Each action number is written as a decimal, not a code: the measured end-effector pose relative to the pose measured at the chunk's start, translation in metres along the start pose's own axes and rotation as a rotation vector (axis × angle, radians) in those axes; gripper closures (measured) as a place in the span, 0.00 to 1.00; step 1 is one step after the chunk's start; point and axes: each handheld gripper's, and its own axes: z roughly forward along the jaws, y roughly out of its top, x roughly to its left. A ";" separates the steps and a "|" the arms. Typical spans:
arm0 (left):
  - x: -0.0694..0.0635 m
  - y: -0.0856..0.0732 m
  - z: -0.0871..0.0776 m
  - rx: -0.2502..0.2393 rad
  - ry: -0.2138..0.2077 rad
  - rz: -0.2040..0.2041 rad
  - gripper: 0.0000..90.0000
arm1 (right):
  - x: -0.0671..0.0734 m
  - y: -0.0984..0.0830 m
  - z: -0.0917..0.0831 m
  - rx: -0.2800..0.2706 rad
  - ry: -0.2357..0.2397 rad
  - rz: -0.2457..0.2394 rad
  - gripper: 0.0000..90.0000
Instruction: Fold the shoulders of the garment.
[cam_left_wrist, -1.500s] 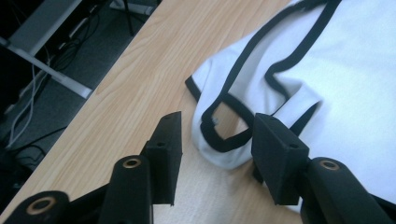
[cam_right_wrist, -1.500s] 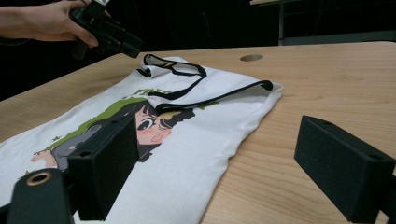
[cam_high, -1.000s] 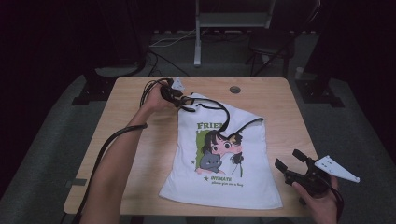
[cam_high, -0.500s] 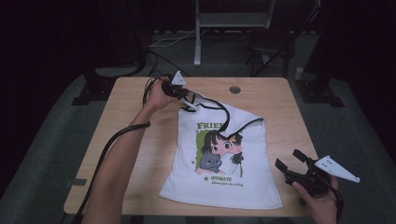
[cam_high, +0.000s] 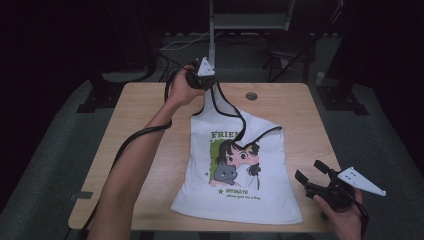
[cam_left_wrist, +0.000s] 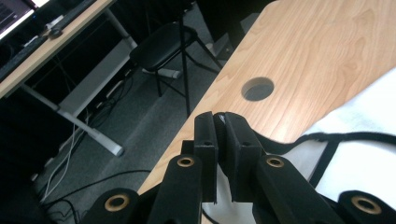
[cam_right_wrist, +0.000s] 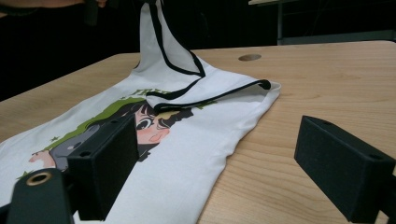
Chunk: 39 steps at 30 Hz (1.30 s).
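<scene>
1. The left gripper (cam_high: 212, 82) sits in the upper centre of the high view, just past the far edge of the wooden table (cam_high: 150, 125). Its jaws are pressed together on the black-trimmed shoulder strap of the white tank top (cam_high: 240, 185).
2. In the left gripper view, the two black jaws (cam_left_wrist: 219, 140) stand nearly flush, with a sliver of white fabric pinched at their tips (the jaws have just been closing on it).
3. The tank top lies print-up in the centre and lower centre of the high view. Its hem rests near the table's front edge; its strap end is lifted off the wood and drawn taut towards the left gripper.
4. The other shoulder of the tank top is folded over on itself, right of centre, and lies flat on the table.
5. The print shows a cartoon girl with a grey cat, under green lettering.
6. The right gripper (cam_high: 314, 176) is at the lower right of the high view, at the table's front right corner. Its jaws are wide apart and hold nothing (the tank top's edge lies just beside them, not between the pads).
7. A round cable hole (cam_high: 251, 96) sits in the table near the far edge, right of the left gripper.
</scene>
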 end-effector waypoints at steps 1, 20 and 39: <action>-0.001 0.002 0.000 0.000 0.000 0.007 0.93 | 0.000 0.000 0.000 0.000 0.000 -0.001 0.15; -0.030 0.017 -0.021 0.075 -0.111 0.127 0.93 | -0.001 0.002 -0.003 -0.011 -0.001 0.004 0.15; -0.098 -0.021 -0.025 0.161 -0.317 0.158 0.92 | 0.002 0.003 -0.003 -0.017 0.007 0.003 0.15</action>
